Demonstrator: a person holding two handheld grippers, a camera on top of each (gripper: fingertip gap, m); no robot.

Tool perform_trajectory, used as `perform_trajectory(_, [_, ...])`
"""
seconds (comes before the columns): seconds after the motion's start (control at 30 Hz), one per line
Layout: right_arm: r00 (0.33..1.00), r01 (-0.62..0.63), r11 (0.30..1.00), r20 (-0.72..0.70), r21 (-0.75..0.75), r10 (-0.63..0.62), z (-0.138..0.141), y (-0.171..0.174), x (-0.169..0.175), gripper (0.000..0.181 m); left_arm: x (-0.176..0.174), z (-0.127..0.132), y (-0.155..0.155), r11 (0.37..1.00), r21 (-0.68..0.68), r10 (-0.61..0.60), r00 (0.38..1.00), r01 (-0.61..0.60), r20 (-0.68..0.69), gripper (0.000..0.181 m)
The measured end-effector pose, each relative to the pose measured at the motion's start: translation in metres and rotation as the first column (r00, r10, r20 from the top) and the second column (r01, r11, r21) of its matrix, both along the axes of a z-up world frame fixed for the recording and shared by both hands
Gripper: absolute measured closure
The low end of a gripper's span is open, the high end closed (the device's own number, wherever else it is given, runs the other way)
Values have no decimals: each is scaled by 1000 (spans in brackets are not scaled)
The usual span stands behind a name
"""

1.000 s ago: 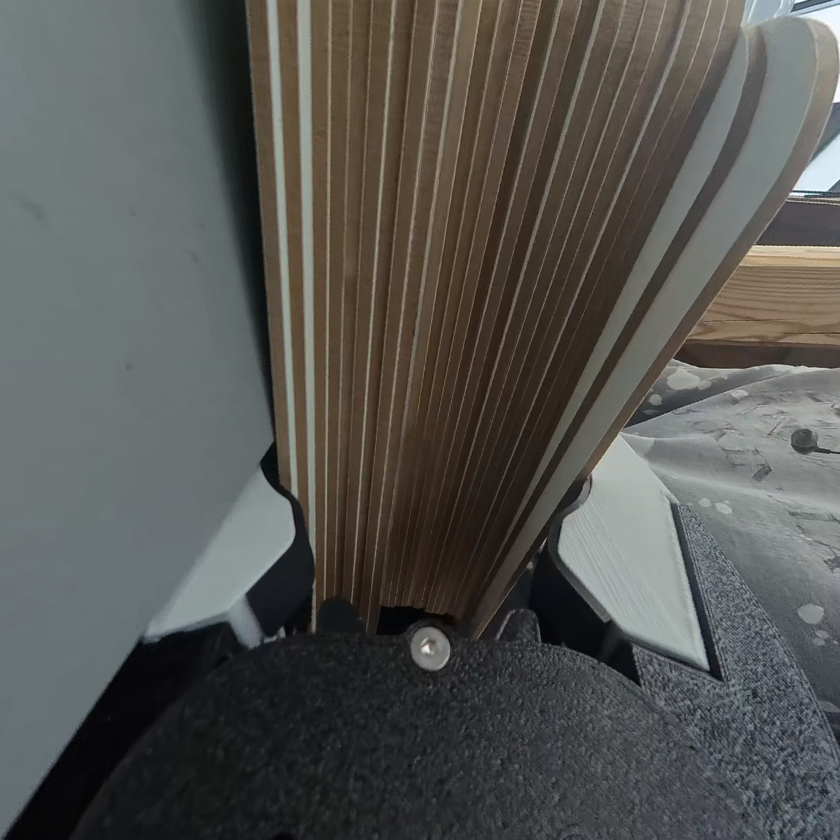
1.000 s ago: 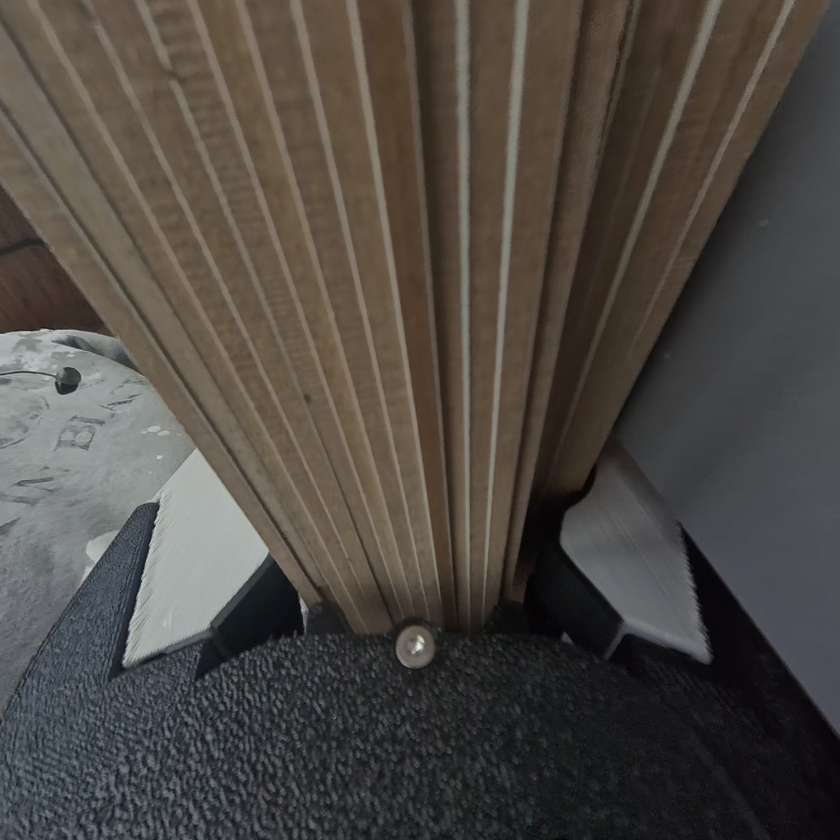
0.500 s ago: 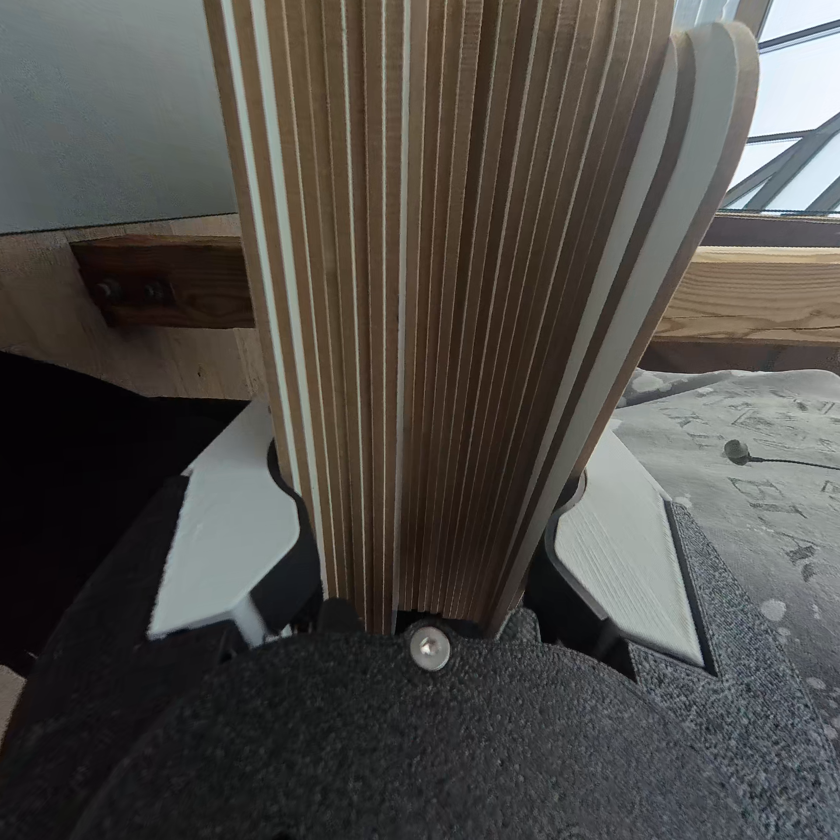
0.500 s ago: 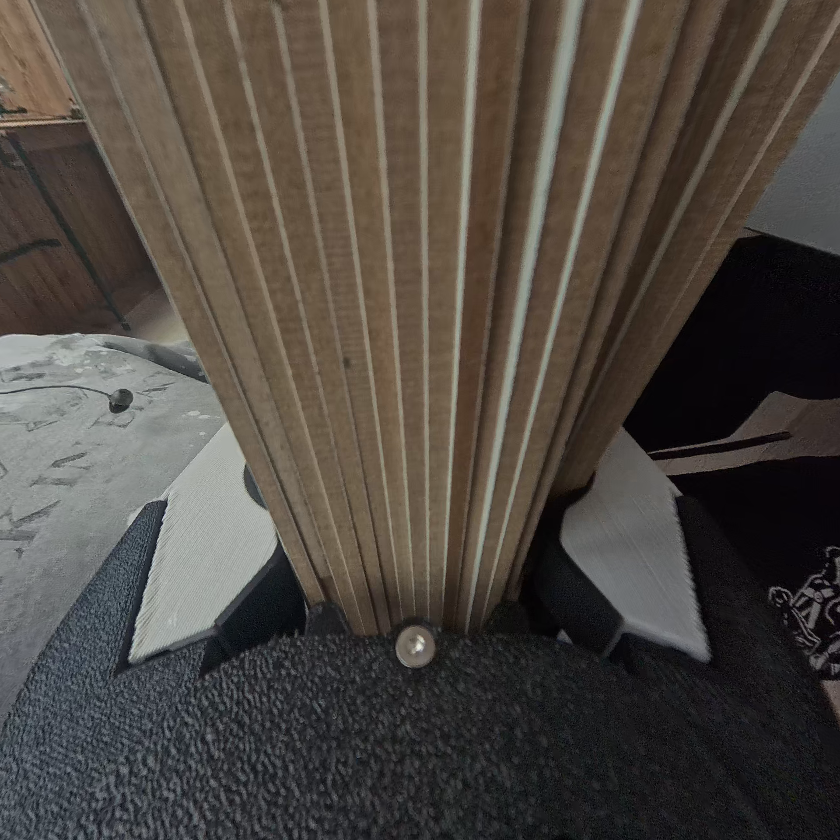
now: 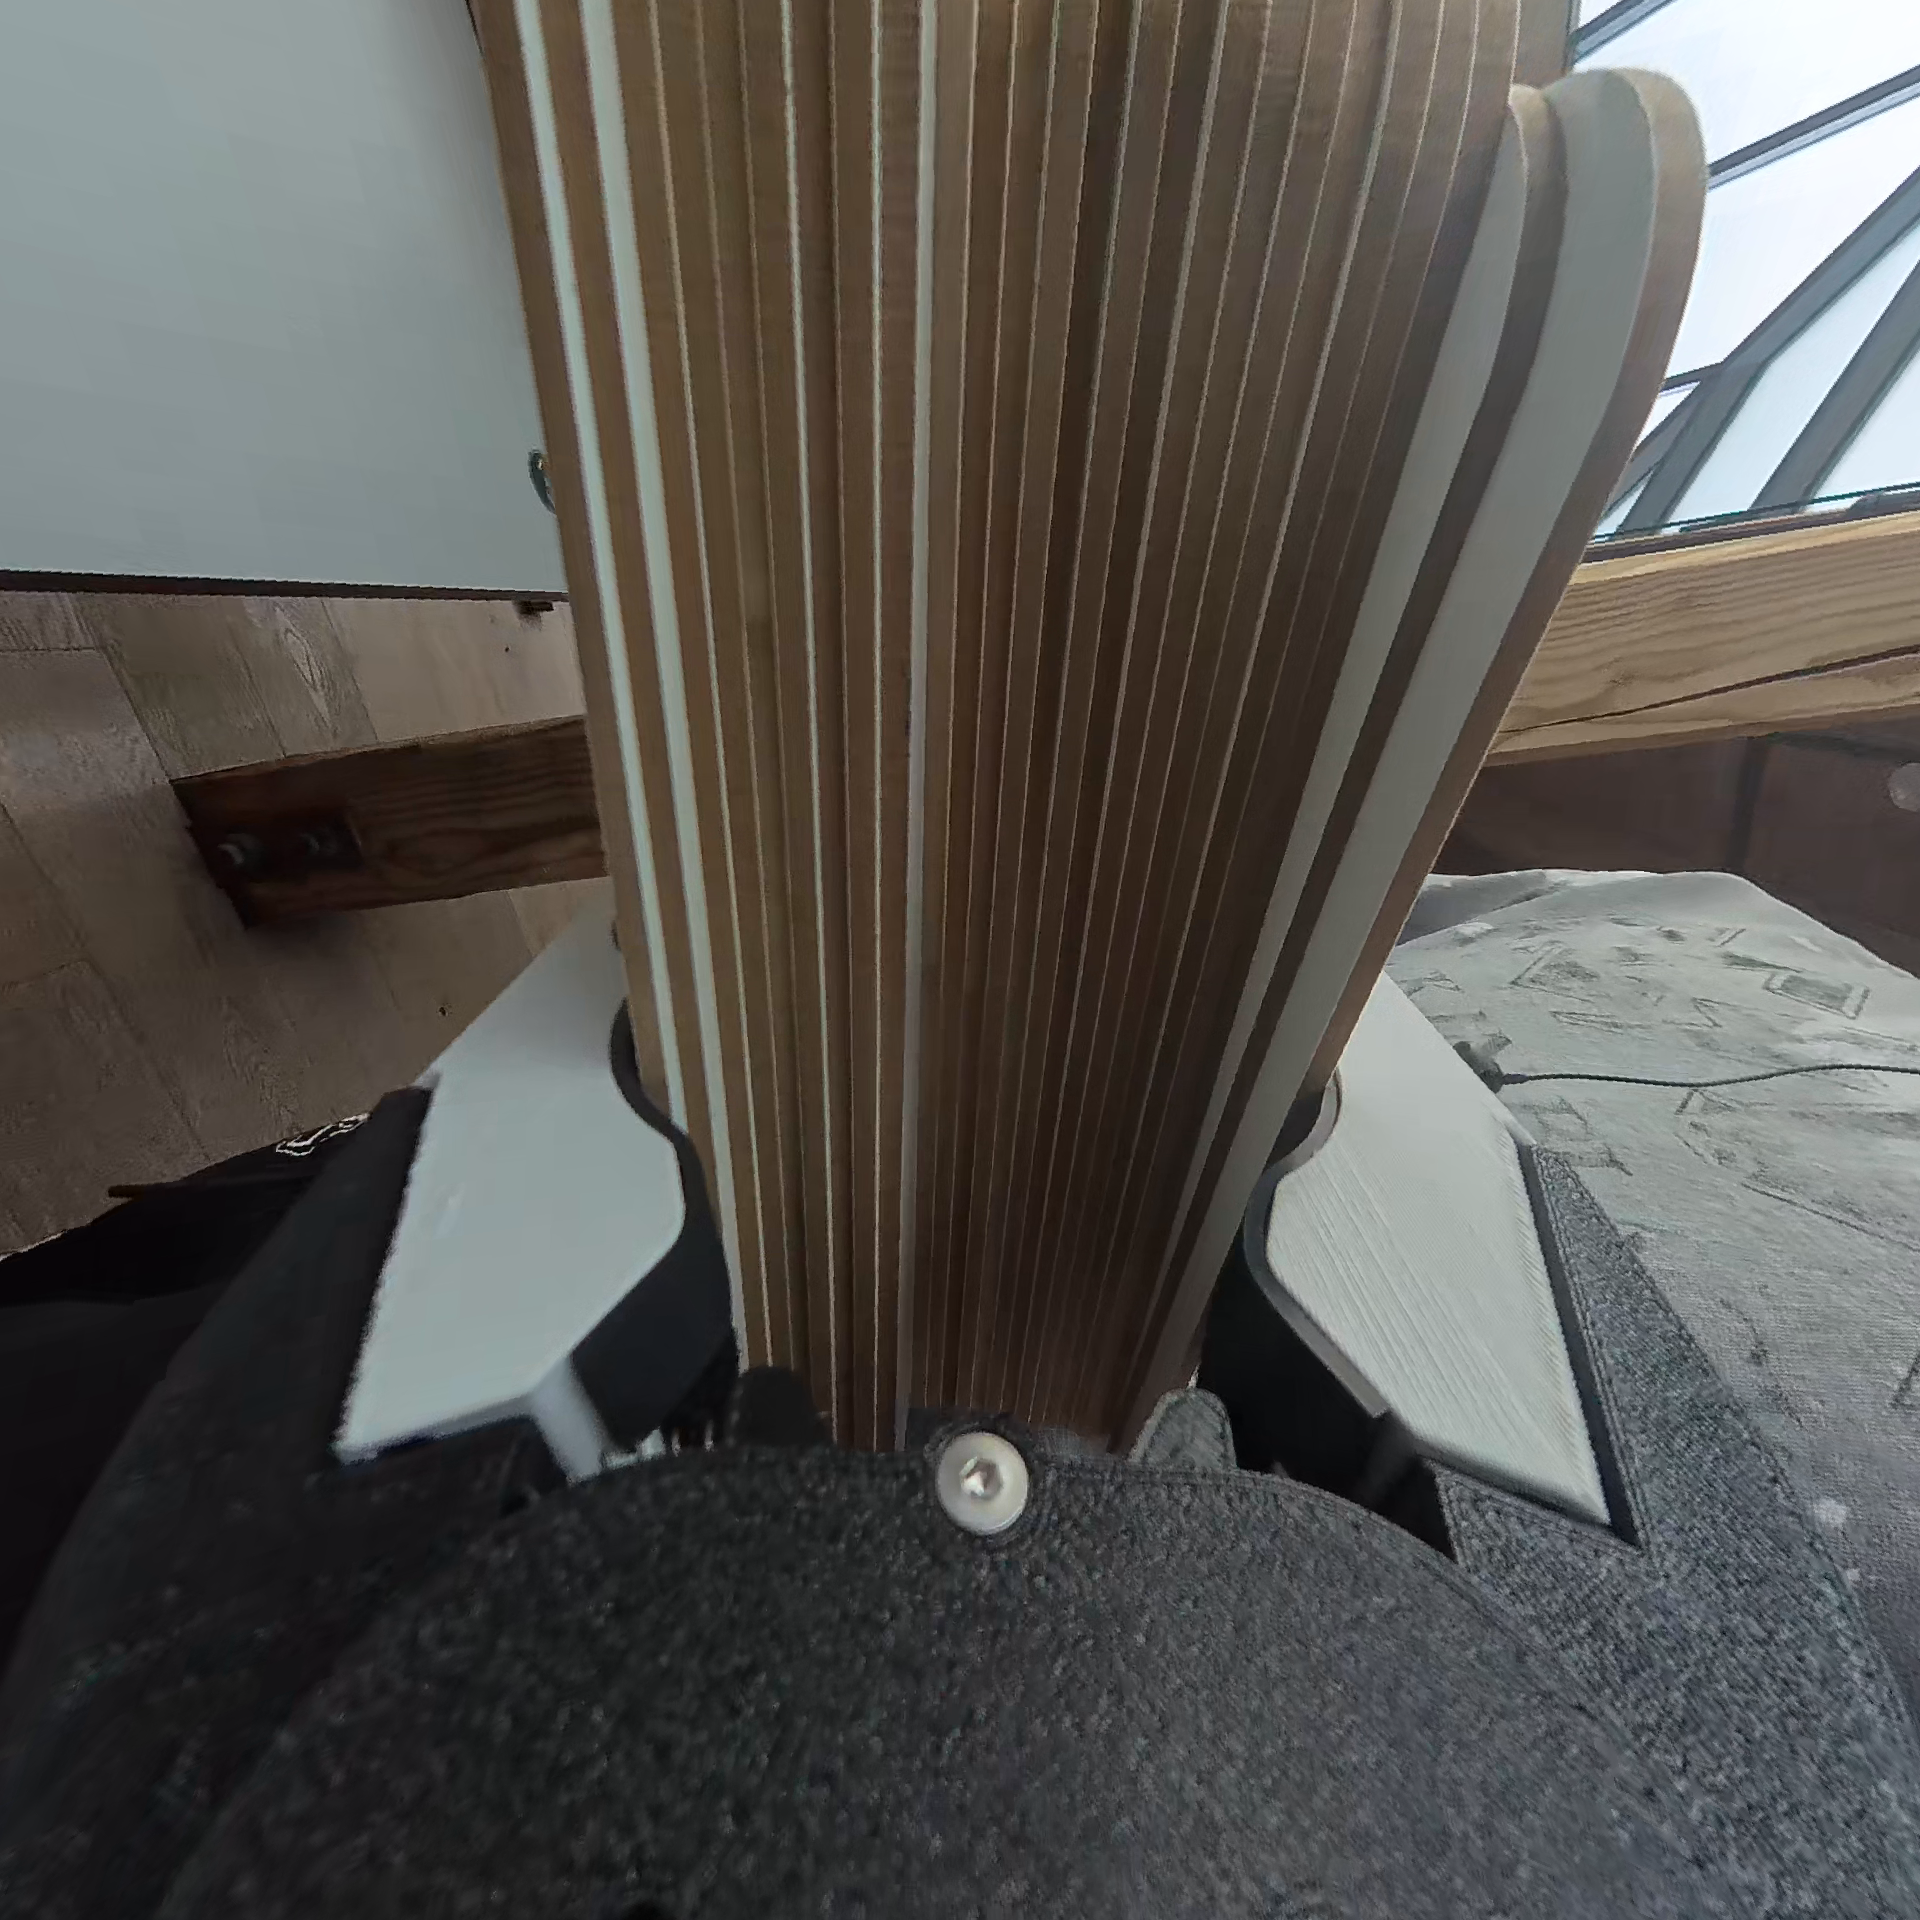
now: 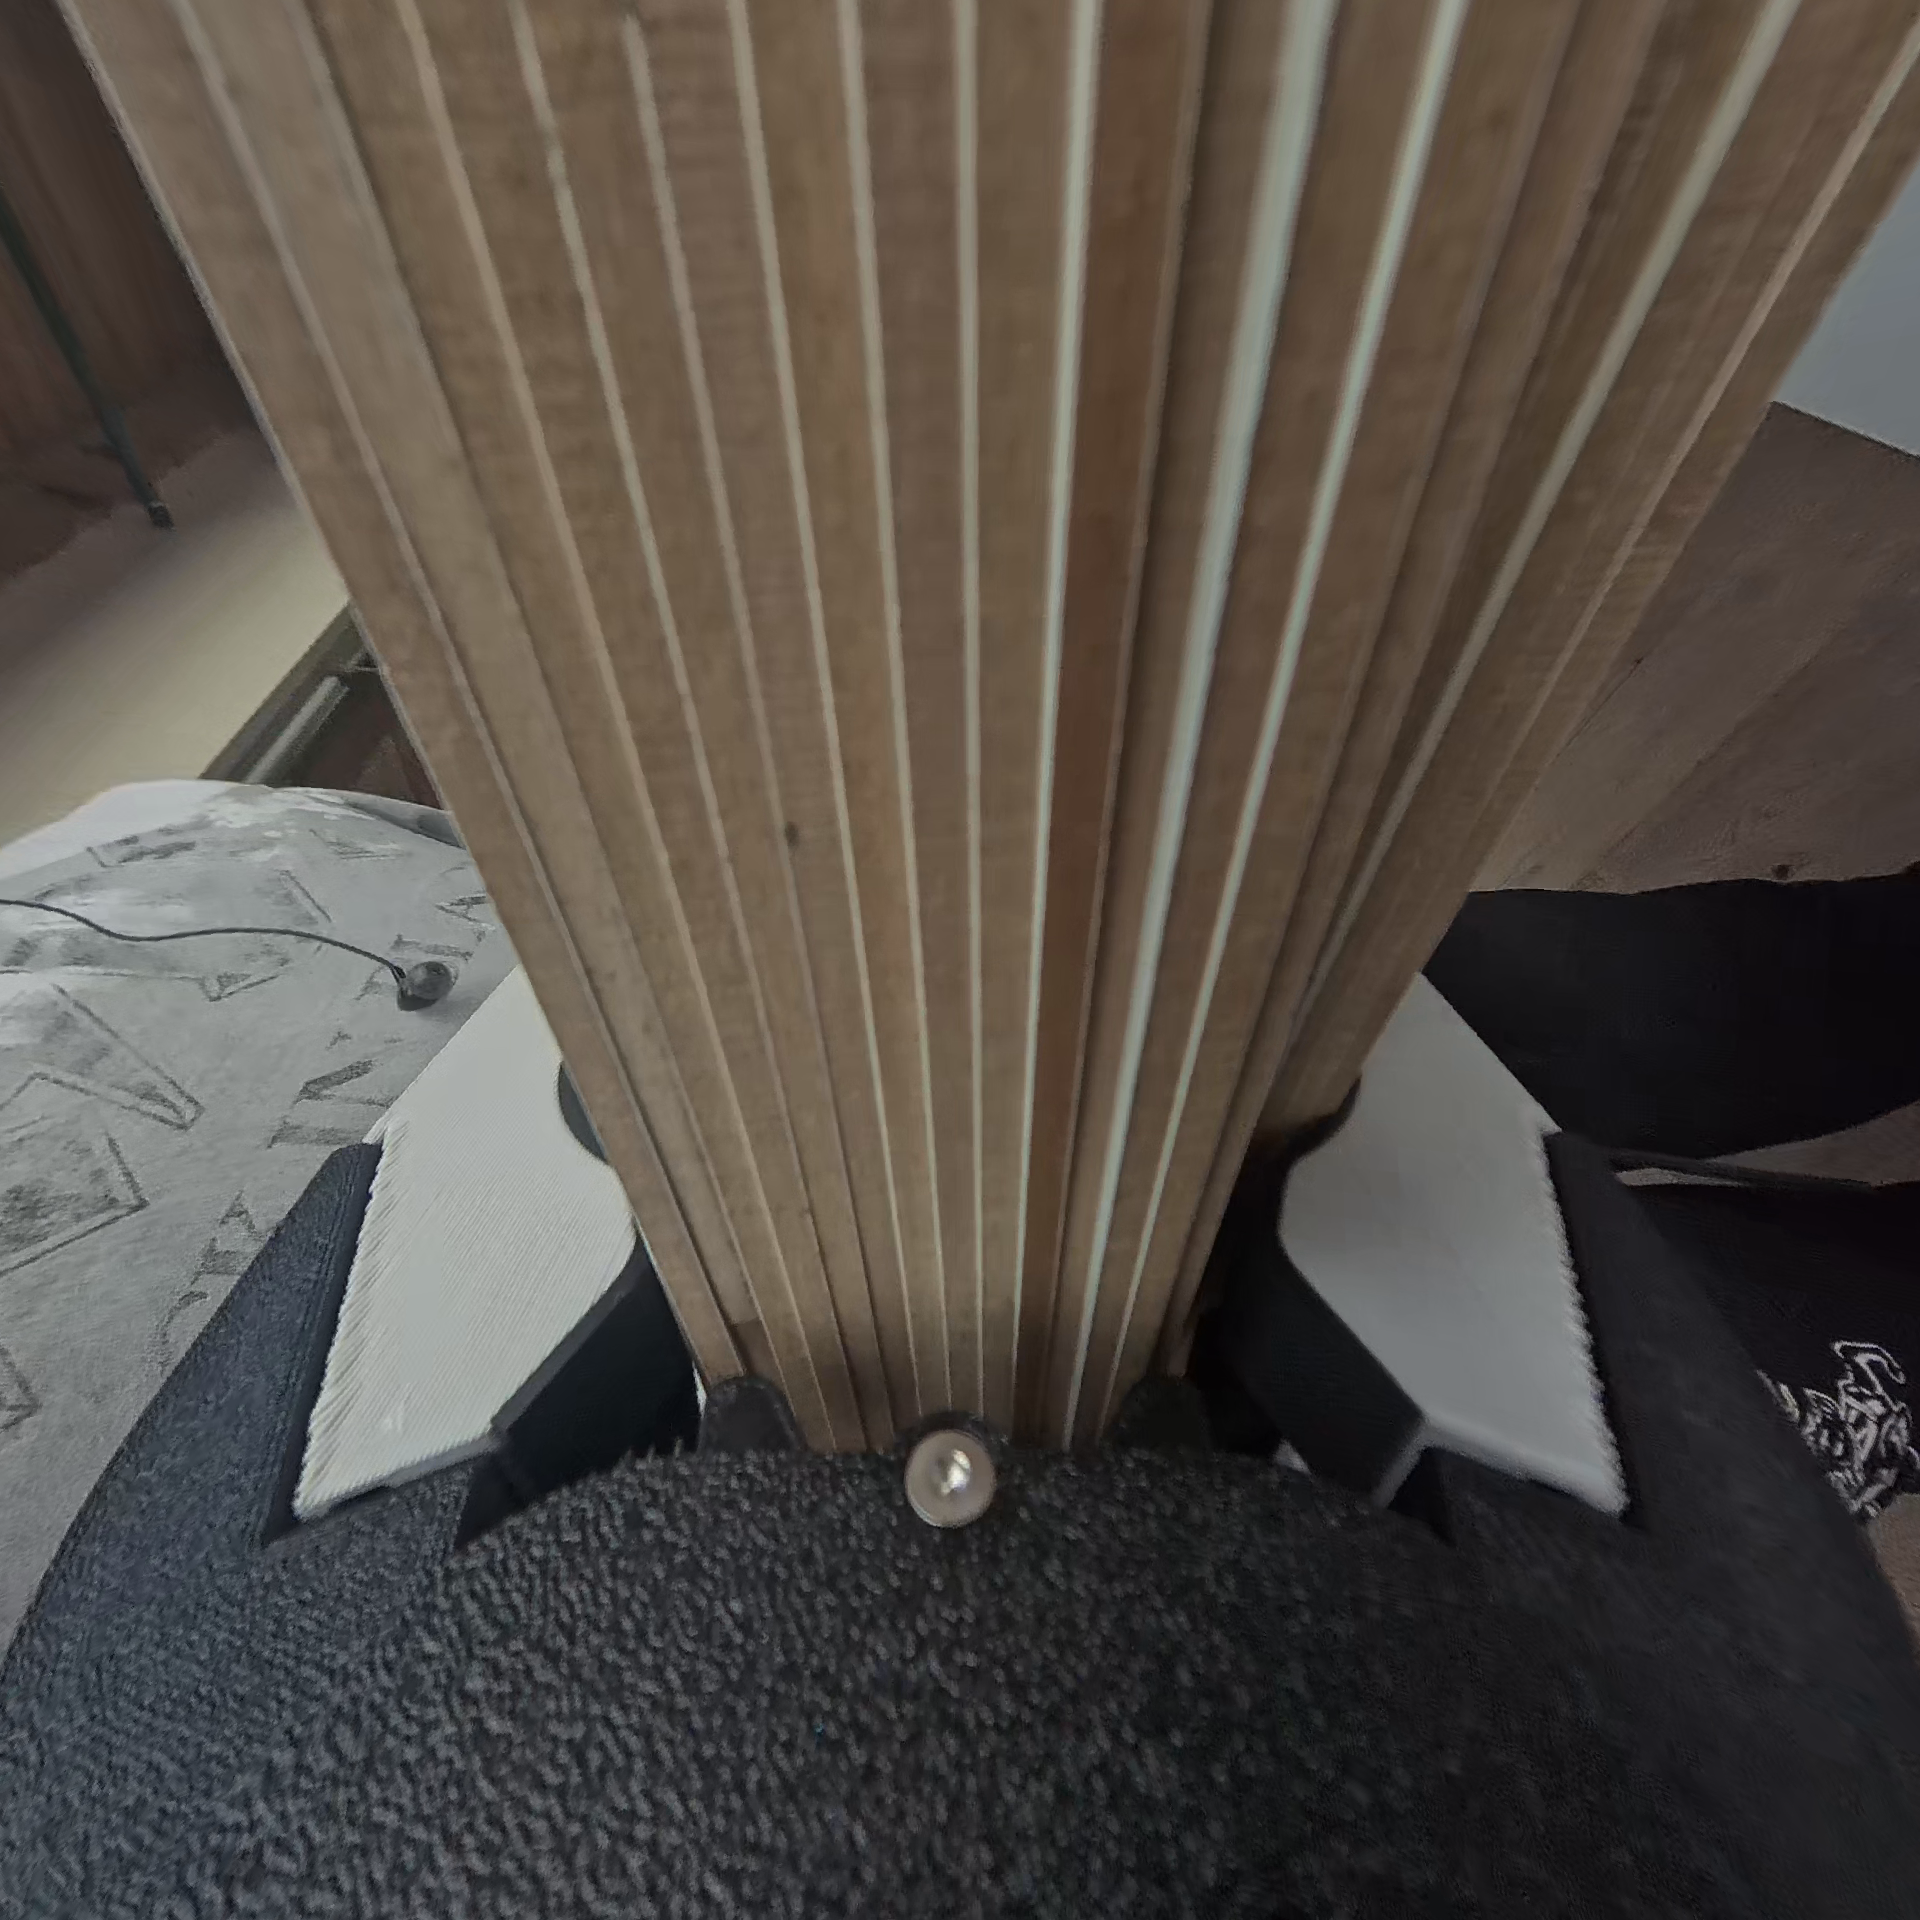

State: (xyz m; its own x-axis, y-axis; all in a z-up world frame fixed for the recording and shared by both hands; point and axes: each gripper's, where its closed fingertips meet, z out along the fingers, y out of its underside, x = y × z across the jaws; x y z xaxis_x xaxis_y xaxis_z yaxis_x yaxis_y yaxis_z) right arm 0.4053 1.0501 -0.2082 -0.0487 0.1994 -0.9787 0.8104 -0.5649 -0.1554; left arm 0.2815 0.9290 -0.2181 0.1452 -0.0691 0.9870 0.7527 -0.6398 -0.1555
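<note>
A thick stack of thin wooden boards (image 5: 987, 623) with white faces stands edge-on between the fingers of my left gripper (image 5: 987, 987), which is shut on it. At the stack's right side, the outermost boards (image 5: 1590, 416) have rounded ends and lean outward. My right gripper (image 6: 966, 997) is shut on the same kind of board stack (image 6: 935, 520), which fills the middle of its view. The white fingers (image 6: 468, 1247) press both sides of the stack. The boards' far ends are out of view.
A grey patterned cloth (image 5: 1714, 1039) lies beside the grippers, with a black cable ending in a small round piece (image 6: 421, 982) on it. A pale wall panel (image 5: 260, 260), a wooden beam (image 5: 1714, 623), a window (image 5: 1818, 260) and a black garment (image 6: 1662, 1018) surround them.
Both grippers, still shut on the boards, have drawn away from the grey panel that was close beside them. More wooden wall, beam, window and black garment now show.
</note>
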Motion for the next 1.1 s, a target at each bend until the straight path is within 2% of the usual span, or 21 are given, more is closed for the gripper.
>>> perform_trajectory(0.17, [997, -69, 997, 43, 18, 68, 29, -37, -42, 52, -35, 20, -46, 997, 21, 75, 996, -75, 40, 64])
perform_trajectory(0.3, [990, -130, 991, 52, 37, 128, 35, -77, -93, 53, -82, 23, -93, 990, 37, 136, 989, -138, 50, 64])
perform_trajectory(0.5, [986, -163, 986, 48, 30, 162, 35, -166, -202, 53, -189, 26, -186, 983, 33, 180, 983, -182, 40, 65])
perform_trajectory(0.73, [981, -194, 981, -19, 5, 194, 47, -269, -334, 53, -316, 50, -292, 973, 17, 230, 973, -230, -30, 65])
perform_trajectory(0.87, [971, -236, 972, -33, 12, 236, 53, -311, -402, 54, -379, 56, -337, 960, 26, 279, 959, -278, -40, 65])
perform_trajectory(1.1, [940, -341, 940, 3, 7, 341, 48, -365, -529, 54, -491, 47, -401, 920, 23, 391, 920, -391, -9, 65])
